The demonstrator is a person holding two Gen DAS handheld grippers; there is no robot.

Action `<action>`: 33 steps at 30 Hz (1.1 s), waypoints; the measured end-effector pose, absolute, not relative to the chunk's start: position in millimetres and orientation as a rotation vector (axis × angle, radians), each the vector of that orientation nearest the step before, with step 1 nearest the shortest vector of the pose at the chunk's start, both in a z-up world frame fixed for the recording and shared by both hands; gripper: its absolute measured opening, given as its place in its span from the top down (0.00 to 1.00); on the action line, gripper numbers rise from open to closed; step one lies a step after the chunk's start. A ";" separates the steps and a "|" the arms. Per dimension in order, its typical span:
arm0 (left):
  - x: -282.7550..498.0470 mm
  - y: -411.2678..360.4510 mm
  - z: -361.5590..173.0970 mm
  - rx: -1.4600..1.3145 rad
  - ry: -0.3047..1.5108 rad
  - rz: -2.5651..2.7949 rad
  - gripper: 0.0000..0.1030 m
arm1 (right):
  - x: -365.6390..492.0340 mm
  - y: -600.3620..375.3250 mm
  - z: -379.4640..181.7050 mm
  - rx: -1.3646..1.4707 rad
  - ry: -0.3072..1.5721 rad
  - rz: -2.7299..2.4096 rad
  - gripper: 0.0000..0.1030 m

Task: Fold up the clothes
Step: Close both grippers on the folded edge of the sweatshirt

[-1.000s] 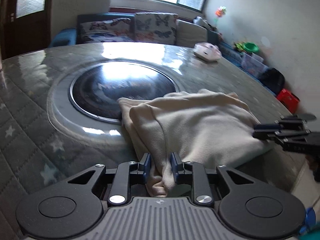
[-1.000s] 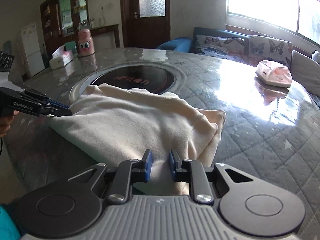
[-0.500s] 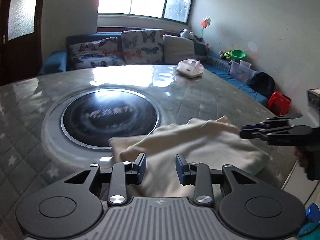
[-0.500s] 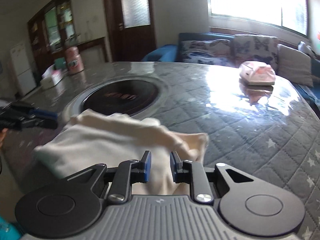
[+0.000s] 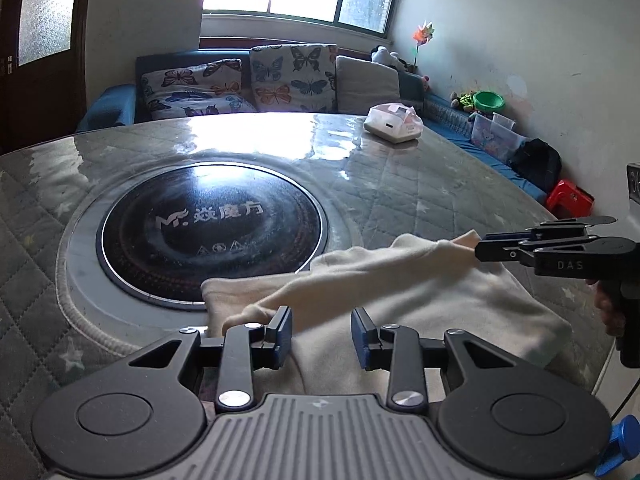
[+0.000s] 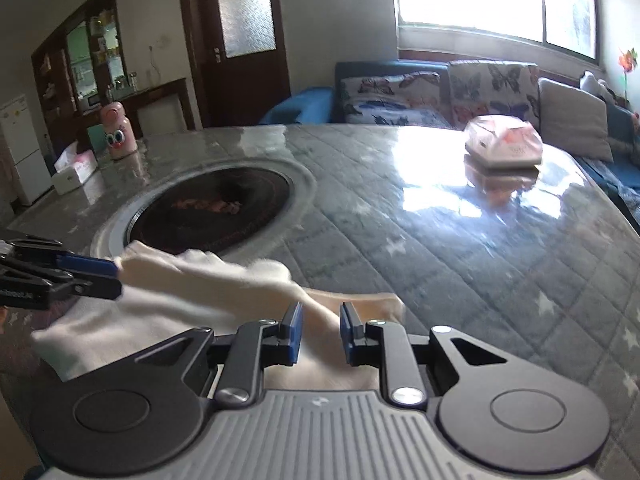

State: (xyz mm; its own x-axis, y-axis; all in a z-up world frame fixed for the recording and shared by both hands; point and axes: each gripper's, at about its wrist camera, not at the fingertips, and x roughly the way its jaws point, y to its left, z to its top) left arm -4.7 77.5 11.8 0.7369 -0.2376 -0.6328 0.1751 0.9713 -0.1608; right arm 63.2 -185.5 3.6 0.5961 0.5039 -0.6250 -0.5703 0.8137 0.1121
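Your left gripper [image 5: 321, 334] has its fingers spread, released, just above the cream garment [image 5: 400, 300]. Your right gripper [image 6: 319, 330] is likewise parted and grasps nothing. The garment lies at the near edge of the tabletop [image 5: 420, 184], doubled into a thick, soft bundle with a ridge across its top, its far corner overlapping the round cooktop [image 5: 208, 232]. It looks largely folded; perhaps a final tuck or smoothing remains.

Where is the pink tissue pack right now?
The pink tissue pack sits on the far right part of the table in both wrist views, near the butterfly cushions, well beyond the cream garment.
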 end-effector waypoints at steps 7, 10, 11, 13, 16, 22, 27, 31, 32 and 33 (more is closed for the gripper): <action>11.9 70.9 8.9 -0.083 0.709 -0.216 0.66 | 68.4 -166.7 1.4 -0.139 0.685 0.629 0.82; 20.1 69.1 3.7 -0.075 0.720 -0.202 0.66 | 71.3 -158.7 -2.4 -0.158 0.689 0.626 0.82; 22.8 68.7 1.6 -0.075 0.725 -0.196 0.66 | 72.3 -156.0 -3.7 -0.164 0.691 0.625 0.82; 27.5 68.3 -1.9 -0.077 0.732 -0.185 0.66 | 74.3 -150.7 -6.3 -0.177 0.694 0.622 0.82; 29.9 68.5 -2.2 -0.089 0.729 -0.178 0.66 | 70.9 -149.5 -1.9 -0.178 0.680 0.628 0.82; 32.8 66.8 -3.6 -0.089 0.729 -0.164 0.63 | 67.6 -141.7 -2.1 -0.184 0.671 0.655 0.81; 31.8 67.0 0.2 -0.093 0.724 -0.164 0.62 | 67.9 -138.4 -2.2 -0.174 0.670 0.656 0.81; 30.8 64.8 4.8 -0.086 0.706 -0.175 0.61 | 59.9 -136.6 5.1 -0.187 0.645 0.675 0.81; 32.6 63.5 3.7 -0.082 0.710 -0.173 0.61 | 59.2 -135.3 4.6 -0.192 0.646 0.677 0.81; 34.5 62.2 2.3 -0.077 0.716 -0.171 0.61 | 59.1 -134.1 3.1 -0.195 0.651 0.676 0.81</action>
State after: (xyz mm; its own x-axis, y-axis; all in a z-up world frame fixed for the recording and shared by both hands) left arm 34.5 62.2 2.3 0.7412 -0.1822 -0.6461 0.1293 0.9832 -0.1290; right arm 59.1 -134.1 3.1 0.5925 0.5185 -0.6164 -0.6358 0.7710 0.0374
